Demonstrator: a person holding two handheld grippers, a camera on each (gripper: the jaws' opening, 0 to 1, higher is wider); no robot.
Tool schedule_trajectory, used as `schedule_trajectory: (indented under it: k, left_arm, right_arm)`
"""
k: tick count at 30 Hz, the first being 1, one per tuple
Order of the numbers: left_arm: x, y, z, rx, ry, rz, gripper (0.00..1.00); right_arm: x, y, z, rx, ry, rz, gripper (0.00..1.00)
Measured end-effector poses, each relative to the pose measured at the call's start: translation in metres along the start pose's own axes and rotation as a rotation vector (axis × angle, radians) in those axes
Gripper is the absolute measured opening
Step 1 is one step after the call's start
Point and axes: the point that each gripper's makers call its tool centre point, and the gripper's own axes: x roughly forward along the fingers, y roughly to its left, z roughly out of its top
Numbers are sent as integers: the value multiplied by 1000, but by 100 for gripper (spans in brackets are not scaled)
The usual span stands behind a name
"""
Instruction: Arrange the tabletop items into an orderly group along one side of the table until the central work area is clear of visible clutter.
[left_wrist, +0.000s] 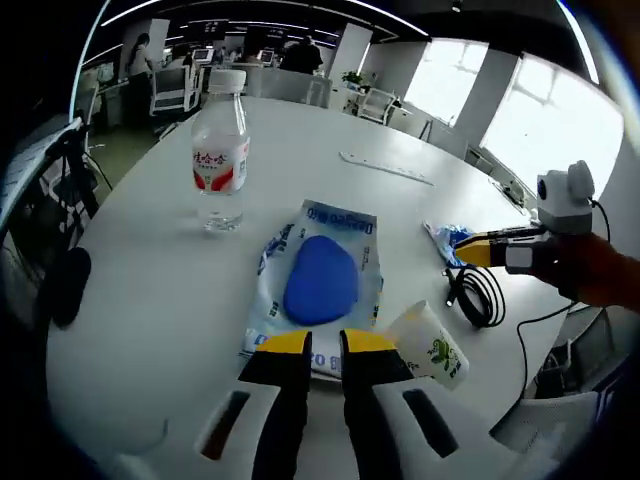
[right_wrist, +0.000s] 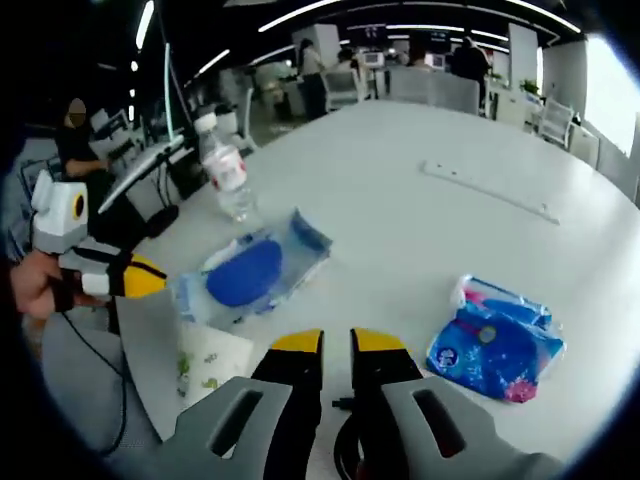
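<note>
Clutter sits spread over the near part of the white table: a wipes pack with a blue lid lies flat in the middle, a water bottle stands upright beyond it, a paper cup lies tipped on its side just beside the pack, and a black cable is coiled further right. In the right gripper view I also see a blue tissue pack well apart from the wipes, and a clear ruler far out on the table. Nothing is grouped yet, I judge.

My left tool hangs just short of the wipes pack's near edge, jaws close together with only a narrow gap and gripping nothing; I read that as lining up to take or push the pack. My right tool is likewise nearly closed and empty, poised above the cable, probably its next pick.
</note>
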Motion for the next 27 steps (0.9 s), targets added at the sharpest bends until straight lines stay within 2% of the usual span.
schedule_trajectory:
  k: [12,19,27]
  left_arm:
    - [1,5,-8,3,20,7,8]
    - [2,10,-20,-22,38,23,8]
    - [0,10,-28,-74,51,36,9]
  right_arm:
    - [9,0,3,-18,10,15,8]
    - [17,-1,6,-26,25,26,9]
    - [32,1,19,-59,42,54,9]
